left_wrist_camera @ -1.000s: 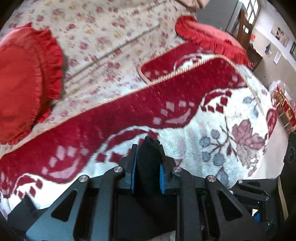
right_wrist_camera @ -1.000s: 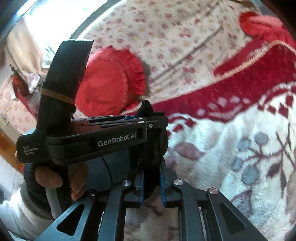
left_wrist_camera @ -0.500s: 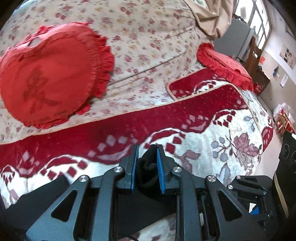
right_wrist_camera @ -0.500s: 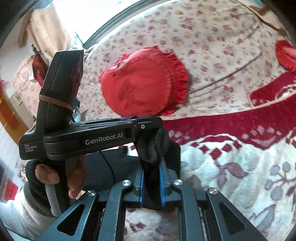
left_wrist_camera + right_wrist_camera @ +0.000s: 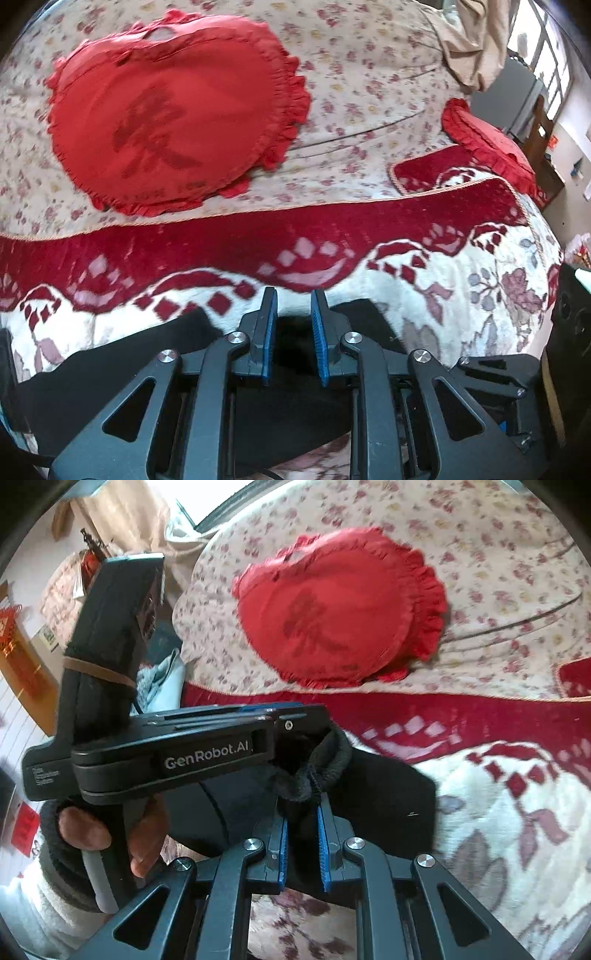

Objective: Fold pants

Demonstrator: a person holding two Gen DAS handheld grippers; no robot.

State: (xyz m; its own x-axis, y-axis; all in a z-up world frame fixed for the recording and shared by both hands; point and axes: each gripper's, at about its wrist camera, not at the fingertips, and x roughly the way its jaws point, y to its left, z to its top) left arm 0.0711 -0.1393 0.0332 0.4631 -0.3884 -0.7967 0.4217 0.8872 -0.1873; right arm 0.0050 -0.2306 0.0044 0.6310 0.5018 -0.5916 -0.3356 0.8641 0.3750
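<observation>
The black pants (image 5: 110,362) lie partly on the red and white blanket, with one edge lifted by both grippers. My left gripper (image 5: 291,306) has its jaws closing on a fold of the pants that sits low between the blue pads (image 5: 267,328). From the right wrist view the left gripper (image 5: 310,716) shows side on, a rolled hem of the pants (image 5: 332,757) hanging from its tips. My right gripper (image 5: 301,827) is shut on a bunch of the same black cloth, just below and beside the left one.
A red heart-shaped frilled cushion (image 5: 173,122) leans on the flowered sofa cover (image 5: 369,74) straight ahead, a second red cushion (image 5: 487,147) far right. The blanket (image 5: 461,295) spreads right. A gloved hand (image 5: 85,830) holds the left gripper's handle. A black speaker (image 5: 569,332) stands at right.
Both grippers have carried the pants leftward along the sofa, so the heart cushion now sits ahead. The black cloth sits lower between the left pads, and more of the pants shows below.
</observation>
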